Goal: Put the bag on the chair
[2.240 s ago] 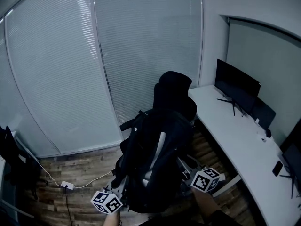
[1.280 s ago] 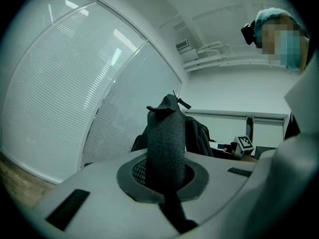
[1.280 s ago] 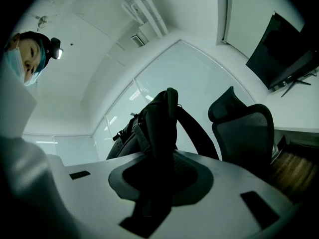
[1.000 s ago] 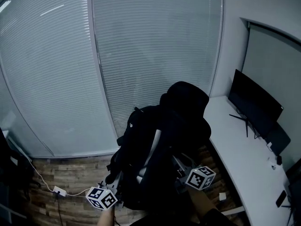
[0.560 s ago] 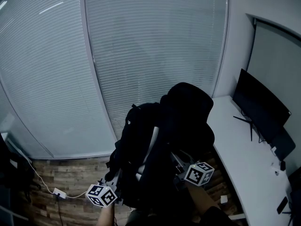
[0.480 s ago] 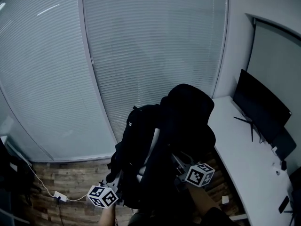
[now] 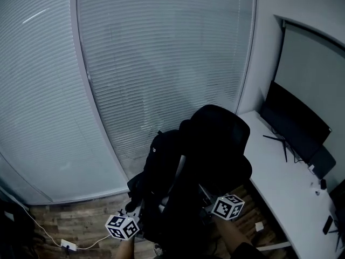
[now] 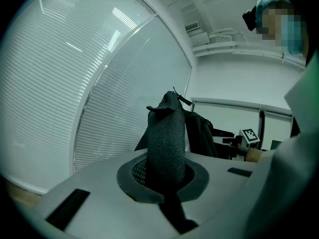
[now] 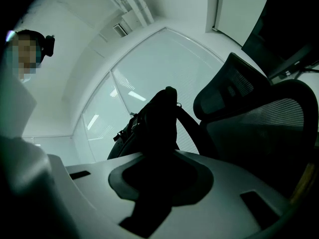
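Note:
A black backpack [image 7: 160,183] with a pale stripe hangs upright, held up against the front left of the black office chair [image 7: 220,139]. Whether it rests on the seat is hidden. My left gripper [image 7: 129,220] is at the bag's lower left; in the left gripper view my left gripper [image 8: 162,180] is shut on a padded mesh strap [image 8: 165,138] that rises from its jaws. On the bag's lower right side is my right gripper [image 7: 215,204]. Seen in its own view, my right gripper [image 9: 158,180] is shut on a dark part of the bag [image 9: 157,126], with the chair's backrest [image 9: 264,128] beside it.
A glass wall with blinds [image 7: 161,63] stands behind the chair. A white desk [image 7: 283,185] with a dark monitor [image 7: 294,120] runs along the right. A white power strip [image 7: 69,245] and its cable lie on the wood floor at the lower left.
The bag stays held by both grippers and has come up higher against the chair's front. The head view has swung, so the chair and desk sit lower and further right.

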